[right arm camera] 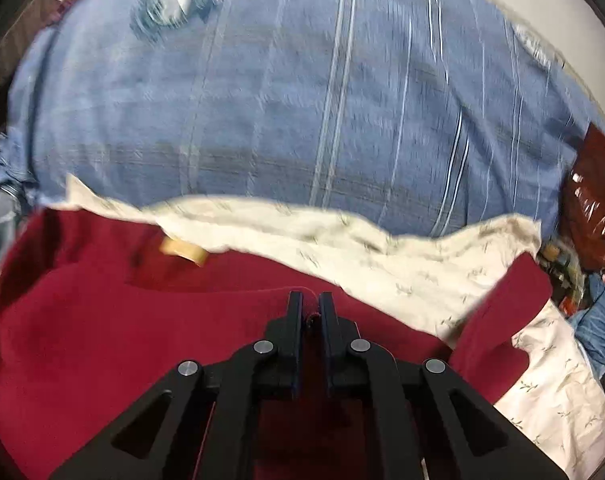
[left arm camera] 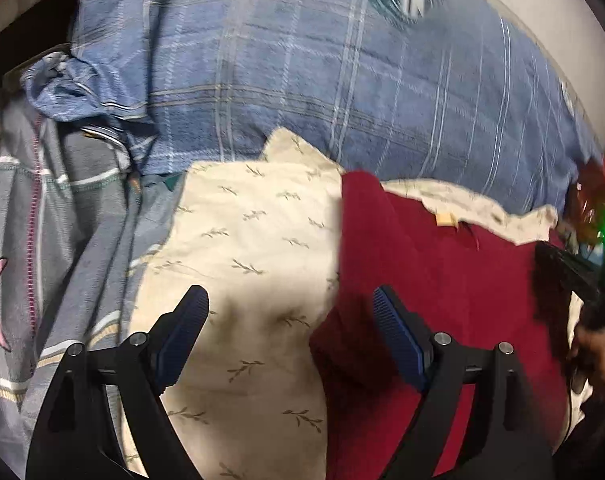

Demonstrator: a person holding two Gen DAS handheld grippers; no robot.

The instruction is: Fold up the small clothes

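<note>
Lower centre of right view: right tongs [right arm camera: 310, 304] pinching red garment [right arm camera: 102, 320] edge, garment spreading left over cream sheet [right arm camera: 422, 264]. Left tongs [left arm camera: 290, 320] gaping wide, hovering at garment's left edge, nearer free side.

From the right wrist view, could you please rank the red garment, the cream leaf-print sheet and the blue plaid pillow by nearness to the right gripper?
1. Red garment: pinched in the right gripper.
2. Cream leaf-print sheet: just ahead, under the garment.
3. Blue plaid pillow: farthest, behind the sheet.
</note>
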